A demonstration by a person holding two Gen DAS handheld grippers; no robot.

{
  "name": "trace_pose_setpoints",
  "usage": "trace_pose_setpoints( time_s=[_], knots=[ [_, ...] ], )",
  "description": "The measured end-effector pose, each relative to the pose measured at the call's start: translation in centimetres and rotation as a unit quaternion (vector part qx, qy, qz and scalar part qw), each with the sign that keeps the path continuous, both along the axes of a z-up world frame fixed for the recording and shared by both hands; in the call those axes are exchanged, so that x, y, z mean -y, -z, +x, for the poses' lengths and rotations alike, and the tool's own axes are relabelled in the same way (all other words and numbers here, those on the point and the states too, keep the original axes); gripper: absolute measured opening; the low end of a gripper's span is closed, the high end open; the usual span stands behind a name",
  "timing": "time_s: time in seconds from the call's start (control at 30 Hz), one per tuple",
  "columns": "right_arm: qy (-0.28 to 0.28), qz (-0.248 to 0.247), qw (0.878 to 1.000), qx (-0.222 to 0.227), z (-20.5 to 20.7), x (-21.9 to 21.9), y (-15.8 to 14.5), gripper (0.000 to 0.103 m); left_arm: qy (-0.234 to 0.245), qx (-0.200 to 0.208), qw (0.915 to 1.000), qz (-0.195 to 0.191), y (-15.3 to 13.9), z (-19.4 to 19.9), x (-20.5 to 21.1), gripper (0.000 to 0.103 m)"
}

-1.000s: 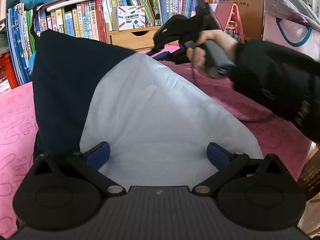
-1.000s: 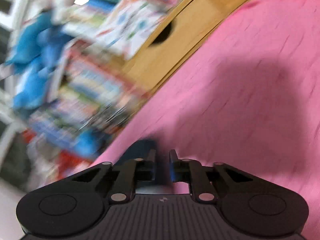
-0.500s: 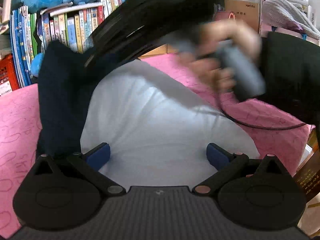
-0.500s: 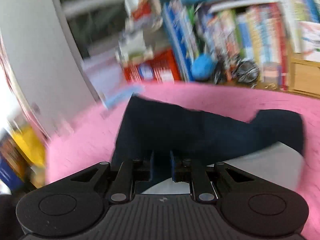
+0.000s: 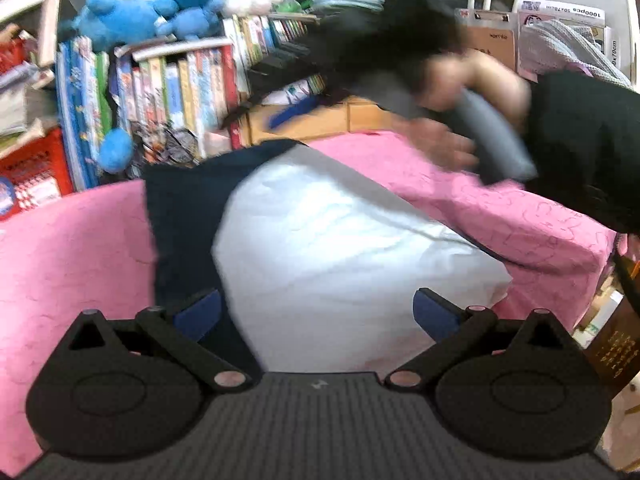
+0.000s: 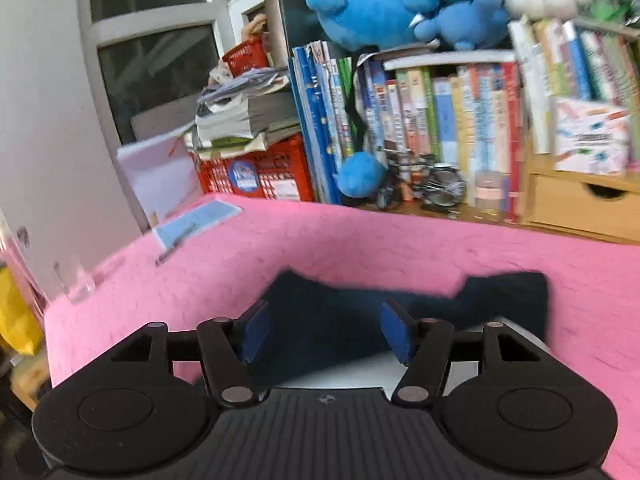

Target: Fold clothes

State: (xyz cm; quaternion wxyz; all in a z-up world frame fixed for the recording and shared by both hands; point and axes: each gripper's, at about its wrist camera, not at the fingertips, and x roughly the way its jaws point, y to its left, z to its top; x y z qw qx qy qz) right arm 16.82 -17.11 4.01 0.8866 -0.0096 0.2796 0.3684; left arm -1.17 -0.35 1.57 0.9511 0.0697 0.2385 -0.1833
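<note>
Both grippers now stand with their jaws apart. On the right gripper (image 6: 324,332) the jaws have just been opening: nothing is pressed between the blue pads (image 6: 254,330), which only frame the dark part of the garment (image 5: 320,248) lying below them. That reads as a release, so the fold this hand was carrying looks laid down and finished for now.

The garment lies on the pink cloth (image 5: 68,248) covering the table, a dark navy part toward the bookshelf (image 6: 440,120) and a pale grey-white part nearer the left gripper (image 5: 316,312). The left jaws are wide and empty, with the pale fabric showing between them, apparently without contact. In the left view the person's right hand (image 5: 472,120) and black sleeve (image 5: 580,144) are blurred above the far right of the garment.

A second ago the right jaws were nearly closed with dark fabric at their tips, and that view was tilted steeply over the pink cloth; now it is level and faces the shelf. The left view shows more of the shelf and the plush toys (image 5: 160,4) than before, and the garment sits farther from its jaws
</note>
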Motion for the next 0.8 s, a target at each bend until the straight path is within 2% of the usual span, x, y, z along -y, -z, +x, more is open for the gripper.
trace_pose_setpoints(
  time_s=[0.17, 0.27, 0.3, 0.4, 0.43, 0.5, 0.57, 0.67, 0.7, 0.73, 0.8],
  knots=[
    [0.017, -0.022, 1.000, 0.000, -6.4, 5.1, 2.2, 0.063, -0.028, 0.014, 0.9993, 0.021, -1.0, -1.1, -2.5, 0.103],
    [0.009, -0.074, 0.997, -0.021, -9.7, 6.1, 5.4, 0.067, -0.051, 0.024, 0.9981, 0.025, -2.4, -0.3, -3.6, 0.103],
    [0.007, -0.097, 0.995, -0.006, -10.9, 5.9, 6.3, 0.069, -0.057, 0.027, 0.9979, 0.016, -3.0, 0.3, -3.9, 0.103],
    [0.008, -0.158, 0.985, 0.073, -14.5, 4.7, 7.5, 0.071, -0.054, 0.021, 0.9978, -0.032, -4.3, 3.2, -3.4, 0.103],
    [0.008, -0.158, 0.984, 0.076, -15.1, 4.4, 7.3, 0.072, -0.059, 0.013, 0.9976, -0.033, -4.2, 4.2, -2.9, 0.103],
    [0.005, -0.139, 0.987, 0.079, -16.1, 4.5, 6.8, 0.085, -0.065, -0.001, 0.9972, -0.035, -4.0, 5.9, -1.8, 0.103],
    [0.002, -0.124, 0.989, 0.085, -16.9, 4.9, 6.8, 0.094, -0.060, -0.012, 0.9978, -0.025, -3.0, 6.4, -0.9, 0.103],
    [0.013, -0.123, 0.990, 0.073, -17.0, 5.7, 7.8, 0.094, -0.083, -0.054, 0.9950, 0.016, -0.2, 7.4, -0.6, 0.103],
    [0.022, -0.121, 0.991, 0.060, -16.7, 6.2, 8.3, 0.096, -0.088, -0.068, 0.9937, 0.014, 0.6, 7.6, -1.0, 0.103],
    [0.032, -0.117, 0.992, 0.041, -16.4, 6.7, 9.0, 0.096, -0.090, -0.082, 0.9926, -0.007, 1.1, 7.6, -1.8, 0.103],
    [0.046, -0.077, 0.996, 0.016, -16.1, 8.0, 9.6, 0.099, -0.099, -0.109, 0.9881, -0.043, 1.3, 7.6, -3.4, 0.103]
  ],
)
